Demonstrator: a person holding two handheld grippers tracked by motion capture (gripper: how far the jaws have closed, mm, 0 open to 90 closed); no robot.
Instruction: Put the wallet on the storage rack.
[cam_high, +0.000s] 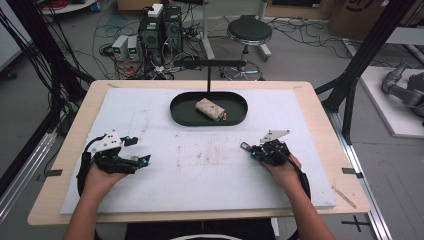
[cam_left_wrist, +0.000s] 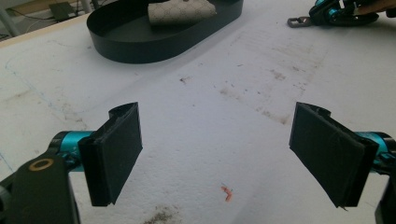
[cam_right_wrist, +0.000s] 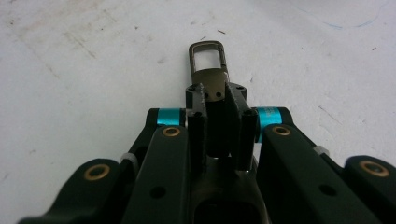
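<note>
Here my right tool (cam_right_wrist: 215, 100) is clamped tight on a small metal clip (cam_right_wrist: 208, 70), whose loop pokes out past the tips, low over the white counter (cam_high: 200, 170) at the near right. My left tool (cam_left_wrist: 217, 154) sits at the near left, spread wide with nothing between its pads (cam_left_wrist: 114, 151). Well beyond both, at the far middle, a black oval tray (cam_high: 182, 117) holds a wrapped roll (cam_high: 210, 109).
</note>
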